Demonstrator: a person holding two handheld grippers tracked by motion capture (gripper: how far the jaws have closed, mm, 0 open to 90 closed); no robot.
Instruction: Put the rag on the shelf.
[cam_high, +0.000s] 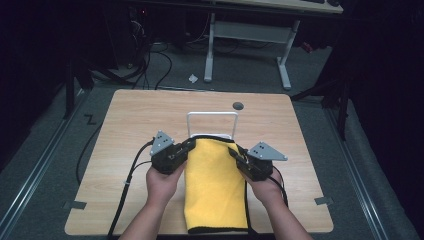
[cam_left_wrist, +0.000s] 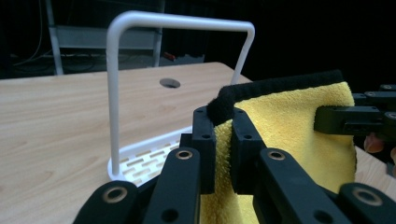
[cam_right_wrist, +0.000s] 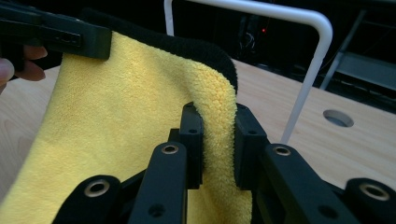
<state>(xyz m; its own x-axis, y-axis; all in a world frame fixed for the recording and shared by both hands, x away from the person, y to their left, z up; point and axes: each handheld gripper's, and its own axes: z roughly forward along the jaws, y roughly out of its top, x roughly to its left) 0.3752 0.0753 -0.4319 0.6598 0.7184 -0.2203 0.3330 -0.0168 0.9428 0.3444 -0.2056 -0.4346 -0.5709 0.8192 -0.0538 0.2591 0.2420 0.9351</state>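
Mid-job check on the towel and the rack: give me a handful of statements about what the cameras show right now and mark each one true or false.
1. The left gripper is clamped on a top corner of the yellow towel. True.
2. The right gripper hangs open, away from the towel. False: its jaws are shut on the other top corner.
3. The towel is already draped over the white rack. False: it is held in front of the rack, its top edge below the bar.
4. The towel has a black trim along its edge. True.
5. The round hole in the table lies beyond the rack. True.
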